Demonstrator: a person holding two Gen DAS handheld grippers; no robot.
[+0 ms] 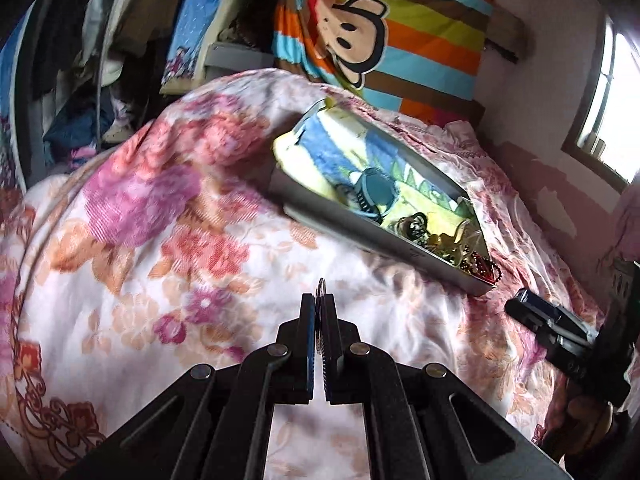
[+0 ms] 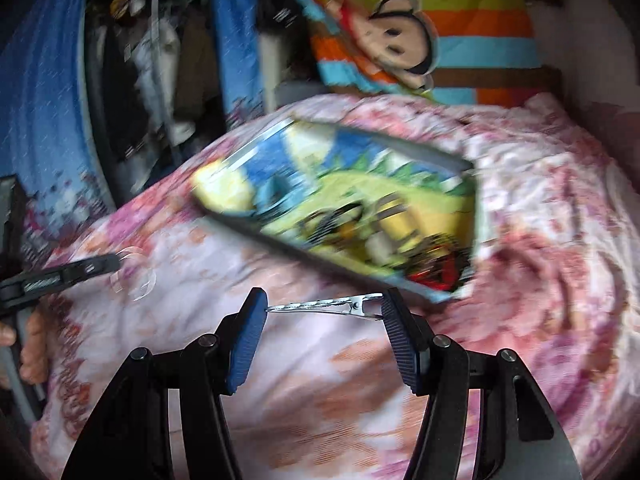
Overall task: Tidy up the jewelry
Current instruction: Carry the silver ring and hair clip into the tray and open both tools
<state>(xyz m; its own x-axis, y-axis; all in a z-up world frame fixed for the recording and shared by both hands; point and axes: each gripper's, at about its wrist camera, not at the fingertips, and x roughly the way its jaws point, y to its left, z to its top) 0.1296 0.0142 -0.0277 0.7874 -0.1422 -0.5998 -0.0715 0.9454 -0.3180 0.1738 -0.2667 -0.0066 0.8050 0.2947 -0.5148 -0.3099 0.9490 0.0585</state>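
Note:
My left gripper is shut on a thin clear ring-shaped piece that sticks out past its tips; in the right wrist view it shows as clear loops at the left gripper's tip. My right gripper holds a silver alligator hair clip lengthwise between its wide-spread fingers. A shallow grey box lined with a cartoon picture lies on the floral quilt; jewelry is heaped in its near corner. The box sits just beyond my right gripper.
The floral quilt covers the bed. A striped cartoon blanket hangs behind it. Hanging clothes crowd the left. A window is at the right. My right gripper shows at the right of the left wrist view.

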